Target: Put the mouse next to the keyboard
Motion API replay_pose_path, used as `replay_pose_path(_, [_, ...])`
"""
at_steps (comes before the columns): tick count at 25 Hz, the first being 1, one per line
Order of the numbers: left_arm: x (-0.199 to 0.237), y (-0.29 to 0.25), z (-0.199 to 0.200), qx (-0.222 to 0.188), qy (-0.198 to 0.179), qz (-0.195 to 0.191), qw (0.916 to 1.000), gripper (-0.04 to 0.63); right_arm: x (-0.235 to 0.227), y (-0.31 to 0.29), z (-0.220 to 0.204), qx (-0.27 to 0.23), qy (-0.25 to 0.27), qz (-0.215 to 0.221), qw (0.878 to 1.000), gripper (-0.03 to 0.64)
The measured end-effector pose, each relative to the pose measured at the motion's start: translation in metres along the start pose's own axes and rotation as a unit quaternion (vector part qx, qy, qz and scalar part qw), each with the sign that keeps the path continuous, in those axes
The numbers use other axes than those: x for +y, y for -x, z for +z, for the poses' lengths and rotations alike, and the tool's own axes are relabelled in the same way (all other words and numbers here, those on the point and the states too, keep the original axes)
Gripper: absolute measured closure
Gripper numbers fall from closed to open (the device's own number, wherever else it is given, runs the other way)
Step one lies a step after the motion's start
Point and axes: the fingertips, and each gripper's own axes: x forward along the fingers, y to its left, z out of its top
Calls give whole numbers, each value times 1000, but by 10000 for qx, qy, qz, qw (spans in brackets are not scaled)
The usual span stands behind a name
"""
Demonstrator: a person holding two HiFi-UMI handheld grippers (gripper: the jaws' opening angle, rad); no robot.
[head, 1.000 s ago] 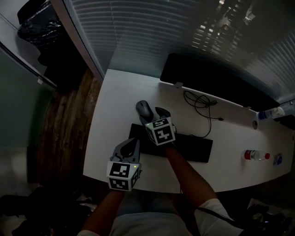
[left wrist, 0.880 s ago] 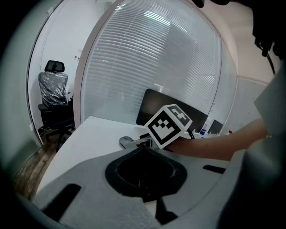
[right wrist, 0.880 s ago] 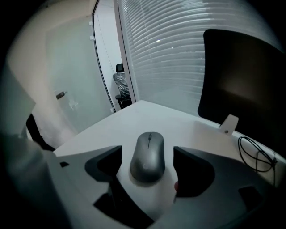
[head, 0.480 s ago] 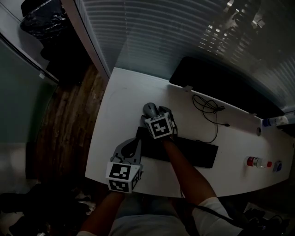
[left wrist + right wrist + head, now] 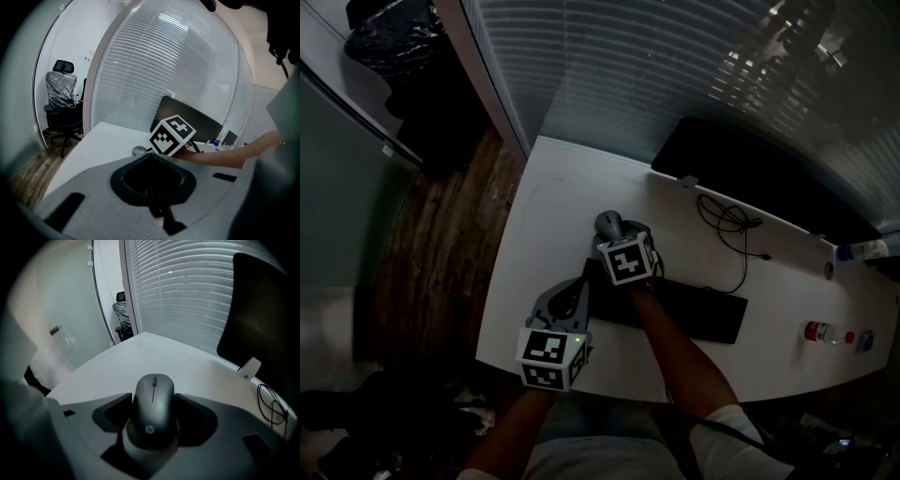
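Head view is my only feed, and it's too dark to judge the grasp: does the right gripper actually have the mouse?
Observer: Yes. In the right gripper view the mouse sits between the jaws of the right gripper, and the jaws are closed against both of its sides.
Operator: Is the left gripper carrying anything?
Observer: No. The left gripper view shows the left gripper with its jaws together and nothing between them.
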Motion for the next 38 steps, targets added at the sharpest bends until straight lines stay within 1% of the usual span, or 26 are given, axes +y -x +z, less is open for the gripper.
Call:
replay_pose_path(7, [5,4,-5,28,41,62,10000,591,2,2,-3,28,86,-15,10000,328])
replay_pose_path(13, [4,5,-2,-11,26,40,10000,591,6,14,5,-158,-198,89,9996,328])
replay_pose_path(19, [4,6,2,-65,62,69,9999,591,3,41,3,-363,-286,88,9989,328])
replay_pose_path(24, [-5,7,4,-116,-7,56,9999,591,2,85,-4,-534,-339,48,9980,328])
replay_pose_path(28, [-18,8,0,-98,-96,44,9999,591,-12,122,-16,-709,-493,-141,9962,328])
replay_pose_path(32, [-42,7,2,-111,-238,-96,9996,591,-29,163,-35,-850,-779,-280,9929,328])
replay_pose_path(38, [-89,16,-2,-62,-493,-289,9983,591,-48,219,-83,-897,-1050,-598,9886,328])
